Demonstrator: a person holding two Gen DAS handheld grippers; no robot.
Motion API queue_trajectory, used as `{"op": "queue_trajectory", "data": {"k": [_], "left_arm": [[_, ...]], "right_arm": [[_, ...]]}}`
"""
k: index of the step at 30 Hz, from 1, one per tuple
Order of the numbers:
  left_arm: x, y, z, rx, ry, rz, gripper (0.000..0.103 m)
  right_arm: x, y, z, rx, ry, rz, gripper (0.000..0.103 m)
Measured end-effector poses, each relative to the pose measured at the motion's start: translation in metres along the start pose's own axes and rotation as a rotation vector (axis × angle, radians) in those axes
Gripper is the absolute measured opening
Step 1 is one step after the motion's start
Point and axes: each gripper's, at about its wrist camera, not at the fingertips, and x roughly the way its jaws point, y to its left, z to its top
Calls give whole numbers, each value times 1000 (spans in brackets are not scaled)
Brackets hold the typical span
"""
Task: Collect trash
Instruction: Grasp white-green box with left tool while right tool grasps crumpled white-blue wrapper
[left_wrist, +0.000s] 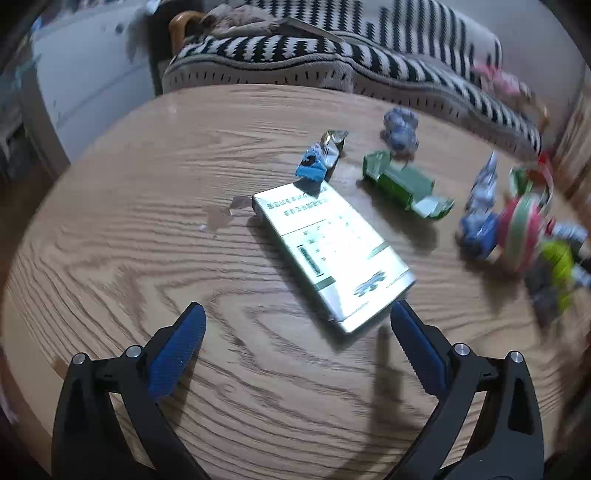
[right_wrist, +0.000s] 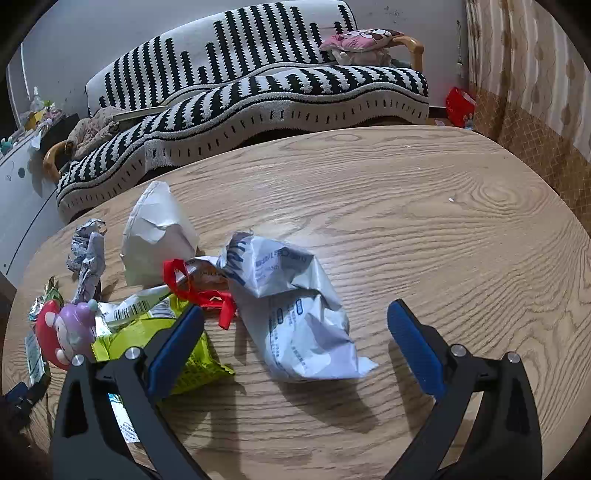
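In the left wrist view my left gripper (left_wrist: 297, 314) is open and empty, just short of a flat white-and-green carton (left_wrist: 332, 258) lying on the round wooden table (left_wrist: 129, 240). Beyond it lie a blue wrapper (left_wrist: 317, 162), a green wrapper (left_wrist: 402, 184) and crumpled paper (left_wrist: 400, 129). In the right wrist view my right gripper (right_wrist: 295, 314) is open and empty, with a crumpled white plastic bag (right_wrist: 299, 306) between its fingers. A yellow-green snack bag (right_wrist: 184, 350), red wrapper (right_wrist: 199, 291) and white paper (right_wrist: 155, 236) lie to the left.
A pink and purple toy figure (right_wrist: 66, 332) sits at the table's left edge, and also shows blurred in the left wrist view (left_wrist: 521, 232). A black-and-white striped sofa (right_wrist: 258, 92) stands behind the table. A red bag (right_wrist: 460, 105) sits on the floor by the curtain.
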Motion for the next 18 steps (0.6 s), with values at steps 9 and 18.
{"op": "queue_trajectory", "data": {"k": [9,18], "left_arm": [[19,-44,13,25,6,66,97],[37,-32,36,8,-21,130,97]], "right_arm": [[5,8,3,-9,-9,-35,96],[14,13,4,-54,9,-72,96]]}}
